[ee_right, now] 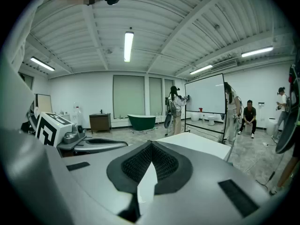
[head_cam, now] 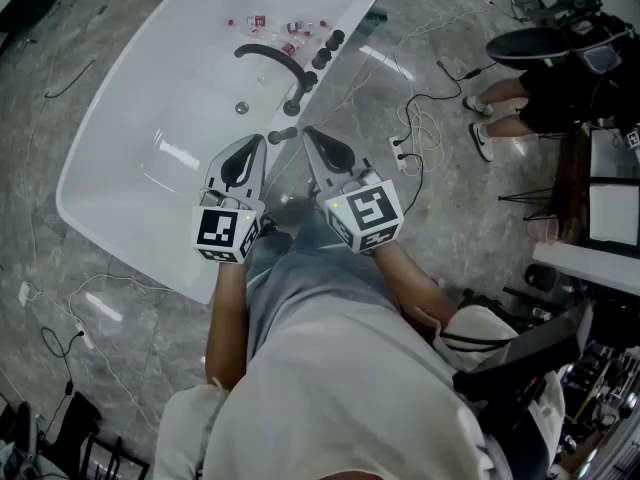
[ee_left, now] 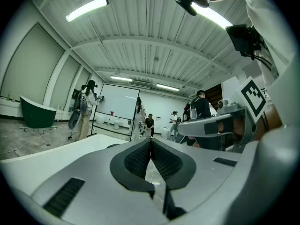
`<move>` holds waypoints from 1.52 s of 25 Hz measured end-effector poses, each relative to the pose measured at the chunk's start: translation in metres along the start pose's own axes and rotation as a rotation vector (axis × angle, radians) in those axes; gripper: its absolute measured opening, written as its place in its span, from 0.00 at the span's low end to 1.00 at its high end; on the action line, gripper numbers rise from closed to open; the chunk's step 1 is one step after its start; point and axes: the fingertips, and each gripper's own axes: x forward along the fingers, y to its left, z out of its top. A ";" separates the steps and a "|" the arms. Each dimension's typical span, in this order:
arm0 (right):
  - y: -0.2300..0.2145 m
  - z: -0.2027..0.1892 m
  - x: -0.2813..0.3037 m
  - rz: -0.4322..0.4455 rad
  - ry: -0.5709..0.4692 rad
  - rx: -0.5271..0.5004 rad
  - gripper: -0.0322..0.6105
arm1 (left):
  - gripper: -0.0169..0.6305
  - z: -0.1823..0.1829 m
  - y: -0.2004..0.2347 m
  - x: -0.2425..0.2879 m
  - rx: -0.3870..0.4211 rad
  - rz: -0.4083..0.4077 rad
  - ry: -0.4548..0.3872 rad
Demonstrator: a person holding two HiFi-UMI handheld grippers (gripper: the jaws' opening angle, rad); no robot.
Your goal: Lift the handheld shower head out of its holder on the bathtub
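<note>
**Grippers.** The left gripper has its jaws together, pads meeting at the tip, with nothing between them. The right gripper has its jaws together as well and is empty. Both are held side by side, tips converging over the near rim of the white bathtub.

**Shower head.** The shower head is a small, dark, oblong piece seated on the tub rim. It sits just ahead of the jaw tips, in the gap between the two grippers and closer to the left tip. From above it is not clear whether that tip touches it. Finer detail is too small to read.

**Beyond the jaws.** The shower head is the nearest of a row of dark fittings running along the rim, away from the jaws.
- A round knob comes next.
- A curved dark spout follows, arching left over the basin.
- Small bottles stand at the far end of the tub.
</note>
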 end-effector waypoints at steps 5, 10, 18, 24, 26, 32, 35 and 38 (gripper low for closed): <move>-0.004 -0.011 0.000 -0.005 0.008 0.020 0.08 | 0.05 -0.015 0.000 0.004 -0.018 -0.007 0.001; -0.005 -0.022 0.003 0.008 0.020 0.020 0.07 | 0.05 -0.040 0.004 0.015 -0.066 -0.008 0.014; -0.012 -0.038 0.004 0.032 0.011 0.068 0.08 | 0.05 -0.096 0.010 0.026 -0.008 0.016 0.037; -0.011 -0.089 0.013 0.039 0.048 0.066 0.08 | 0.06 -0.199 0.022 0.046 0.070 0.039 0.077; -0.003 -0.126 0.016 0.051 0.063 0.068 0.08 | 0.11 -0.269 0.028 0.051 0.082 0.040 0.147; 0.031 -0.228 0.007 0.037 0.085 0.036 0.08 | 0.23 -0.440 0.054 0.039 0.096 0.047 0.269; 0.007 -0.245 0.005 0.049 0.121 0.053 0.08 | 0.23 -0.463 0.056 0.068 0.130 0.053 0.302; -0.009 -0.285 0.003 0.060 0.152 0.036 0.08 | 0.24 -0.500 0.055 0.091 0.156 0.067 0.311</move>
